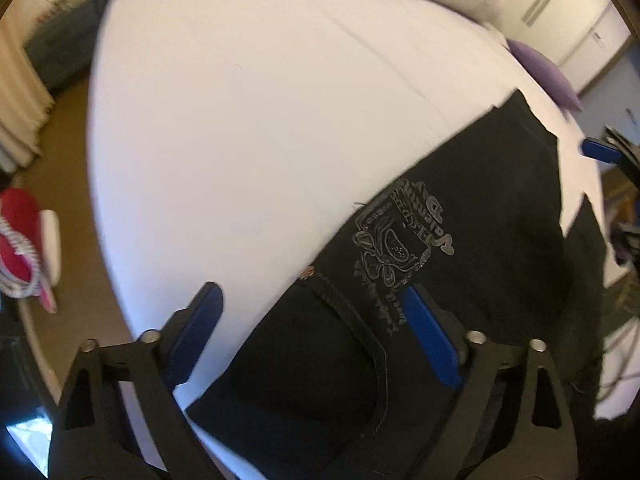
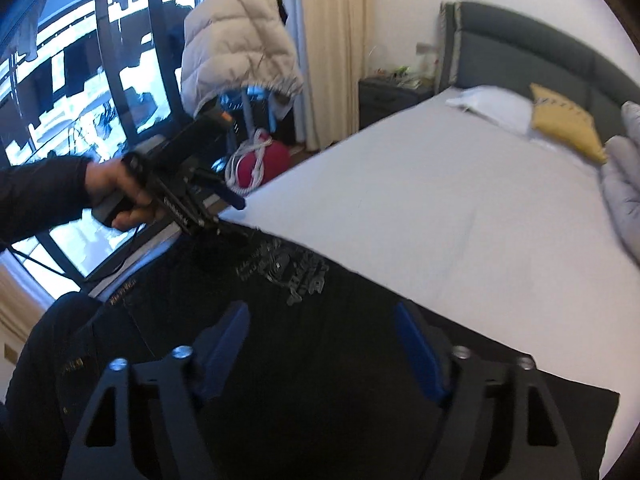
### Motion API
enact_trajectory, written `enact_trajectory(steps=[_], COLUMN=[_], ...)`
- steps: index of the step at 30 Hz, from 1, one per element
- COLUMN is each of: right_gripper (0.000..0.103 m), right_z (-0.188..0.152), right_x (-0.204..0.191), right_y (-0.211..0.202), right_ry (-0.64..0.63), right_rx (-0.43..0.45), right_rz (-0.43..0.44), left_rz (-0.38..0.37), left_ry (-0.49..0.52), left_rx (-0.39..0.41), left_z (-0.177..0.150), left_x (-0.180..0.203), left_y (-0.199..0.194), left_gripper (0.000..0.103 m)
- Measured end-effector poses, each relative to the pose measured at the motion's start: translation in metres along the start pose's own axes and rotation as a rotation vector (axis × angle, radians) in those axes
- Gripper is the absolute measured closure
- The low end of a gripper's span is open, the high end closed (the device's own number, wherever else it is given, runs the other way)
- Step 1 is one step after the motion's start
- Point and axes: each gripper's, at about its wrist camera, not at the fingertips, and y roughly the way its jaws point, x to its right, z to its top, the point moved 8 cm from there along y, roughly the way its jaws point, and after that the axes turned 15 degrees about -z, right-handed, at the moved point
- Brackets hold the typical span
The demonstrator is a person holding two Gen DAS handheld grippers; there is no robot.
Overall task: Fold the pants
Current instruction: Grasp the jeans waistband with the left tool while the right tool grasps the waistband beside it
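black pants (image 1: 460,248) are laid flat along the near edge of the white bed (image 1: 248,128), with broad bare sheet beyond. left gripper (image 1: 312,336) and right gripper (image 2: 320,350) are both held wide, nothing clamped.

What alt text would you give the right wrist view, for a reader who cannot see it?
Black pants with a grey printed graphic lie on a white bed, under the open right gripper. To the left, a hand holds the left gripper at the pants' far edge; pillows lie by a grey headboard.
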Motion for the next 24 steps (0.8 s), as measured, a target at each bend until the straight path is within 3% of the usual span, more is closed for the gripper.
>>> enact_trajectory(steps=[3, 7, 10, 12, 15, 17, 21, 24], right_gripper=[0.028, 0.029, 0.033, 0.034, 0.037, 0.038, 0.049, 0.051], right_z=[-0.001, 0.005, 0.009, 0.013, 0.015, 0.015, 0.015, 0.017], right_x=[0.007, 0.018, 0.020, 0.020, 0.014, 0.009, -0.003, -0.001], right_y=[0.017, 0.029, 0.035, 0.040, 0.049, 0.057, 0.073, 0.086], right_ry=[-0.003, 0.013, 0.019, 0.011, -0.041, -0.081, -0.203, -0.243], right_rx=[-0.040, -0.057, -0.064, -0.075, -0.102, -0.126, -0.193, -0.228], right_rz=[0.033, 0.070, 0.104, 0.110, 0.120, 0.118, 0.120, 0.108], left_rz=[0.009, 0.008, 0.027, 0.013, 0.006, 0.023, 0.068, 0.093], left_ry=[0.025, 0.030, 0.028, 0.025, 0.021, 0.035, 0.084, 0.118], left_rx=[-0.116, -0.135, -0.154, -0.160, -0.153, -0.138, -0.051, 0.010], left_z=[-0.001, 0.012, 0.016, 0.017, 0.018, 0.019, 0.017, -0.009], left_x=[-0.011, -0.021, -0.028, -0.028, -0.022, -0.019, 0.001, 0.031], left_y=[0.026, 0.037, 0.044, 0.042, 0.047, 0.048, 0.035, 0.012], left_gripper=[0.021, 0.021, 0.038, 0.063, 0.084, 0.090, 0.095, 0.097])
